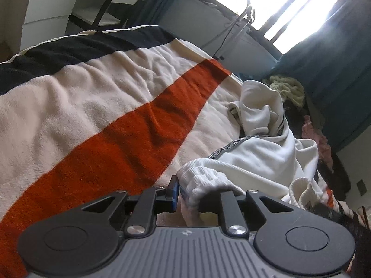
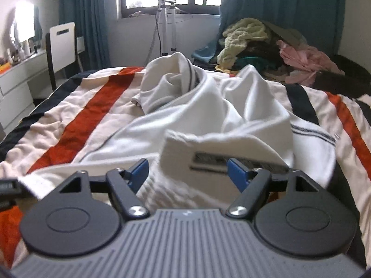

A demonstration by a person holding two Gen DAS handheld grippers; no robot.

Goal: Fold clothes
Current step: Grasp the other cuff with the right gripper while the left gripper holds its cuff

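A: White sweatshirt (image 2: pixel 185 106) crumpled on striped blanket (image 1: pixel 92 106). Left gripper (image 1: pixel 185 194) clamps its ribbed hem (image 1: pixel 199 180); right gripper (image 2: pixel 187 171) spread wide.

B: Soft, floppy, probably light. Pinch hem corners.

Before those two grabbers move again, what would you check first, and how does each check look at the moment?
1. Left gripper shut on the ribbed cuff: cannot tell, right finger hidden by cloth.
2. Right gripper open: ok.
3. White sweatshirt lying flat: not ok, bunched.
4. Hem between the right gripper's fingers: ok.
5. Striped blanket free beside the garment: ok.
6. Clothes pile apart from the sweatshirt: ok.
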